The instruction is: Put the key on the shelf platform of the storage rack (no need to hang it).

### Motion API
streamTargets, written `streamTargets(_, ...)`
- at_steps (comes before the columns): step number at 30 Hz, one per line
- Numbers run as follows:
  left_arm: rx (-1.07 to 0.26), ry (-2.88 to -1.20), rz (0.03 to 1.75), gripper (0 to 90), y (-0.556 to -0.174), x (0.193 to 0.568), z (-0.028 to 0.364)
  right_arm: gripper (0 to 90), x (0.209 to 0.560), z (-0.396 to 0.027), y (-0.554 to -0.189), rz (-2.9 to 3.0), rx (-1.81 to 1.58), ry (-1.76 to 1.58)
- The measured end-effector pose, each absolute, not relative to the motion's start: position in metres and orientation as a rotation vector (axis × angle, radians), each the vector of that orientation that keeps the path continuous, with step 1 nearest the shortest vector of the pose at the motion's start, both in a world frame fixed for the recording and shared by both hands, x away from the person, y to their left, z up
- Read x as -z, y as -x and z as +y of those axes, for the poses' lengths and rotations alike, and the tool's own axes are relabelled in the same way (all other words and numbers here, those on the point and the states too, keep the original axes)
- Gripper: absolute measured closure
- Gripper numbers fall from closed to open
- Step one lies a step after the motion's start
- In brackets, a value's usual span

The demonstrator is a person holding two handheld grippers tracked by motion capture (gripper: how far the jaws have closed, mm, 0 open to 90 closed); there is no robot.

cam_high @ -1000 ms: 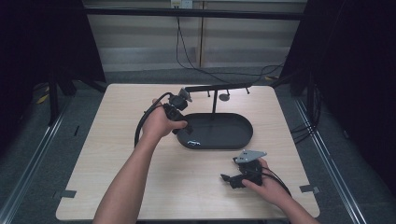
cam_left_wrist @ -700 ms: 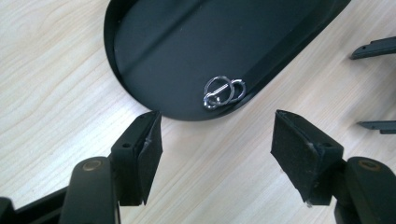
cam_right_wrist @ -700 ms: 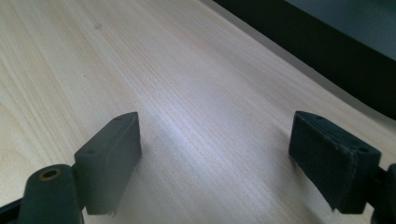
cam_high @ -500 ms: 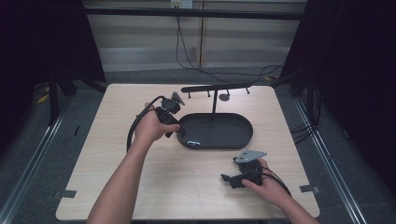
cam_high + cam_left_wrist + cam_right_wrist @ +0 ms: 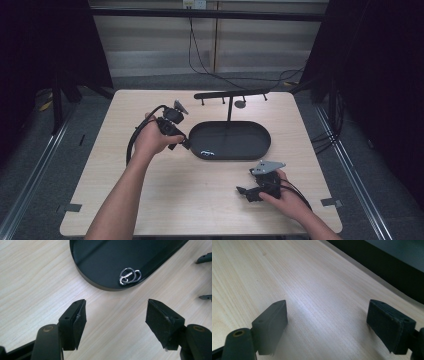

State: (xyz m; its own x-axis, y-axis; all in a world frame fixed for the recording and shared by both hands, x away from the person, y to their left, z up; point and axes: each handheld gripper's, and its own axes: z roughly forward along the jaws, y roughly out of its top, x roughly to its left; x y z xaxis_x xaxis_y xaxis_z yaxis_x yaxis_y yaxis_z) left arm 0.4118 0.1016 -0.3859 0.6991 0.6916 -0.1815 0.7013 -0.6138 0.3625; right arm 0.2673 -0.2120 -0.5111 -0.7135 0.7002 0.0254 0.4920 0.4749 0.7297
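The left gripper [image 5: 183, 143] is hovering with released, empty jaws just beside the left end of the oval black tray [image 5: 260, 150]. The key rings [image 5: 129, 276] are lying inside the tray against its near wall, ahead of these jaws; the left gripper view is showing their linked loops, while the high view is giving a glint. The right gripper [image 5: 244, 192] is resting open, farther away.

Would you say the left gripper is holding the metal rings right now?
No, the left gripper is open over bare table, and the metal rings lie inside the black tray.
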Motion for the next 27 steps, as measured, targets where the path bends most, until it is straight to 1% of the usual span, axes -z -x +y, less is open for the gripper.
streamTargets(27,0.017,-2.497,1.096,31.9,-0.398,0.401,0.133,16.4,0.511,-0.212,-0.267,2.448,-1.076,-1.022)
